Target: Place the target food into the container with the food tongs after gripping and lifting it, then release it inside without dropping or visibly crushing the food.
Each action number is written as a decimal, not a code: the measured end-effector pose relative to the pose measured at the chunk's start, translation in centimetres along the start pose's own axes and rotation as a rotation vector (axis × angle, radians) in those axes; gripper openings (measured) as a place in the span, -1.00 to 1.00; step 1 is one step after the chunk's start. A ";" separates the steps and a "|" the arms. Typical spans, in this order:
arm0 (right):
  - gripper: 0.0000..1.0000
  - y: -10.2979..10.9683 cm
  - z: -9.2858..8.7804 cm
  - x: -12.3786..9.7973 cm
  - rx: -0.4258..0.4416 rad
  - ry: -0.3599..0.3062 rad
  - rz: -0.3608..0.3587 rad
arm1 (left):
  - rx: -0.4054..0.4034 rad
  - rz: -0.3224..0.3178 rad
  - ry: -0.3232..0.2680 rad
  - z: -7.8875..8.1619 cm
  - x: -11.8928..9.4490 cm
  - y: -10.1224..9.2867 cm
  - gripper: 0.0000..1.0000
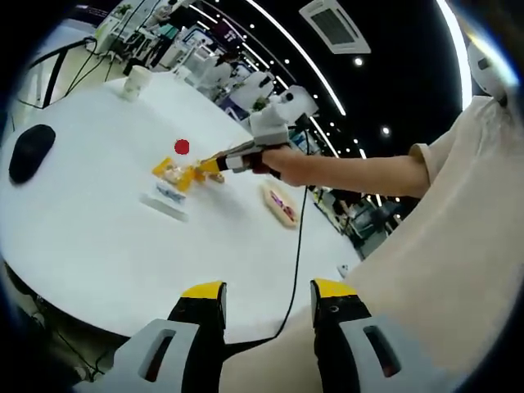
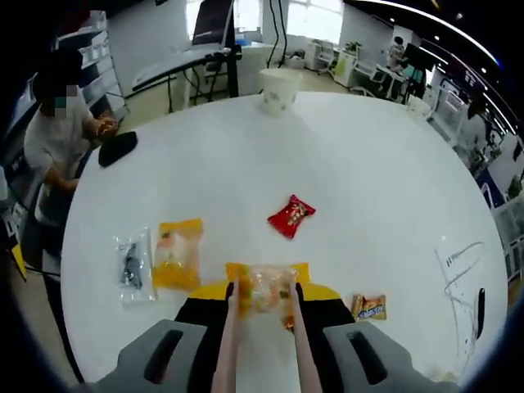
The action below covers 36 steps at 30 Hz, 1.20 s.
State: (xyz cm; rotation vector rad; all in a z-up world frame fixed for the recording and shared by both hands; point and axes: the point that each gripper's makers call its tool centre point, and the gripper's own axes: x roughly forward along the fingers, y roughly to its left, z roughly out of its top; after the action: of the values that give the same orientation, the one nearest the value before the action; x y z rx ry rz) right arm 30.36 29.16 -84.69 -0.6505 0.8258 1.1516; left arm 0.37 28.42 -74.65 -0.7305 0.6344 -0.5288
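From the right gripper view, my right gripper [image 2: 264,296] was holding a pair of pink food tongs [image 2: 226,344], whose two arms ran straight forward between the jaws. The tong tips sat on either side of a clear snack packet with yellow ends [image 2: 264,286], the target food as I judged it. The packet lay directly ahead of the gripper, its long axis crossing the tongs from side to side, so the tips straddled its short width. I could not tell whether they already pinched it or only bracketed it.

Taking that packet as my landmark on the white table [image 2: 368,180]: a red packet [image 2: 291,216] lay just beyond it, a yellow packet [image 2: 178,253] sat to its left with a clear sleeve [image 2: 132,264] further left, and a small orange packet [image 2: 369,307] lay to its right. A paper cup [image 2: 277,89] stood far beyond. I could not pick out a container.

The left gripper view gave me the side-on picture: the right gripper reaching over the yellow-ended packet [image 1: 177,173], with a pink-filled tray [image 1: 279,205] lying nearer the person. My left gripper [image 1: 268,300] hung well back from the packet, jaws apart and empty, so the right was far nearer.
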 end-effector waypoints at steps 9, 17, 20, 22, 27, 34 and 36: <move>-0.41 -0.1 0.0 0.2 0.010 0.000 0.011 | -0.004 0.000 0.001 -0.1 0.1 0.1 -0.20; -0.42 -0.1 0.0 0.2 0.014 -0.004 0.014 | -0.004 -0.001 0.001 0.0 0.1 0.1 -0.20; -0.43 0.0 -0.1 0.4 0.016 -0.005 0.008 | -0.006 -0.004 0.001 0.0 0.1 0.1 -0.20; -0.44 0.0 -0.1 0.4 0.013 0.001 0.007 | -0.003 -0.006 0.004 0.0 0.2 0.1 -0.20; -0.47 0.0 0.0 0.4 0.007 0.008 0.009 | 0.001 -0.007 0.000 0.3 0.1 0.2 -0.20; -0.53 1.1 0.1 0.3 -0.025 0.013 0.007 | -0.006 -0.005 -0.006 0.1 0.0 0.1 -0.20; -0.55 0.9 0.2 0.3 -0.028 0.012 0.005 | -0.006 -0.006 -0.003 -0.1 0.0 0.0 -0.20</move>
State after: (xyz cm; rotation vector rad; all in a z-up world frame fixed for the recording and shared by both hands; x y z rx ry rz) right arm 29.58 29.72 -84.87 -0.6798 0.8229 1.1665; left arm 0.34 28.40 -74.68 -0.7393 0.6310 -0.5313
